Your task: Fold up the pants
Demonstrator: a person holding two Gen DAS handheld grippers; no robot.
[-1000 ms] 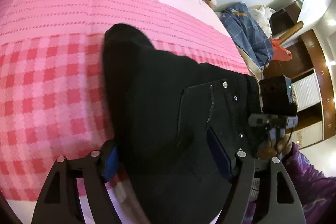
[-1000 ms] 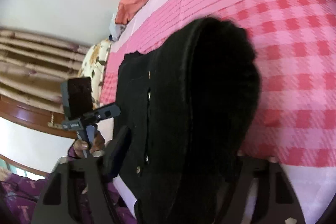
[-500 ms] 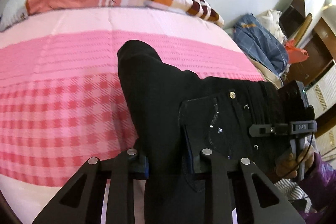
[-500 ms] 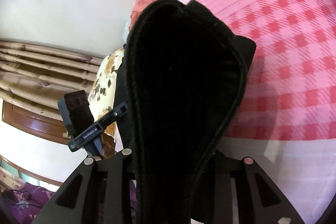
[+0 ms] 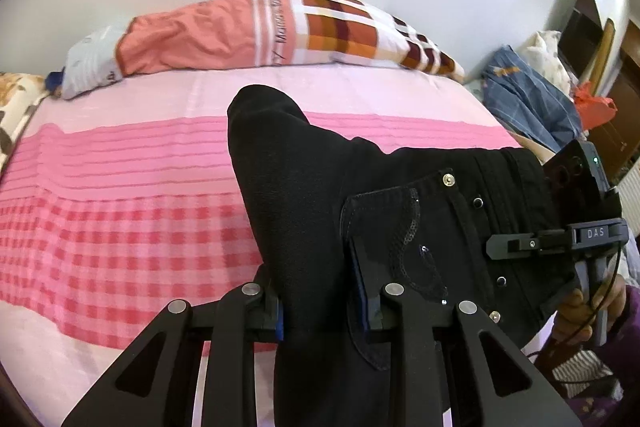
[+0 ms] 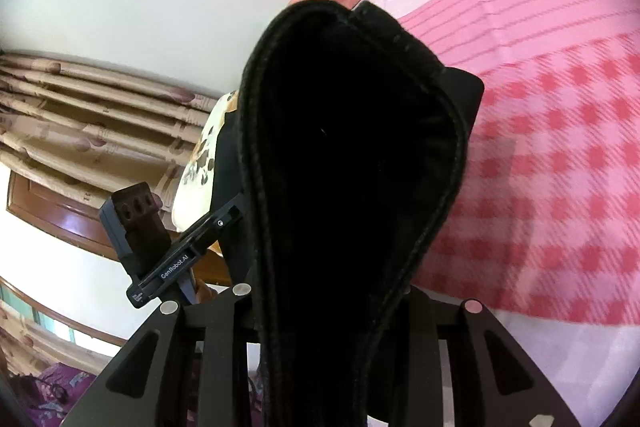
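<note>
Black pants (image 5: 320, 195) with a sequinned back pocket lie on a pink checked bed (image 5: 120, 227), their near edge lifted. My left gripper (image 5: 320, 311) is shut on a thick fold of the pants, which rises ahead of it. My right gripper (image 6: 324, 307) is shut on the waistband end of the pants (image 6: 344, 155), which stands up and fills most of the right wrist view. The right gripper also shows in the left wrist view (image 5: 576, 235) at the pants' right edge, and the left gripper shows in the right wrist view (image 6: 160, 259).
A striped and checked pillow (image 5: 280, 31) lies at the head of the bed. A floral pillow (image 6: 200, 163) and curtains (image 6: 80, 115) are at the left. Blue clothes (image 5: 528, 99) and wooden furniture (image 5: 624, 99) stand right of the bed.
Both grippers closed on the pants and lifted the near edge up off the bed. Both views tilted upward, bringing the pillow and wall into sight.
</note>
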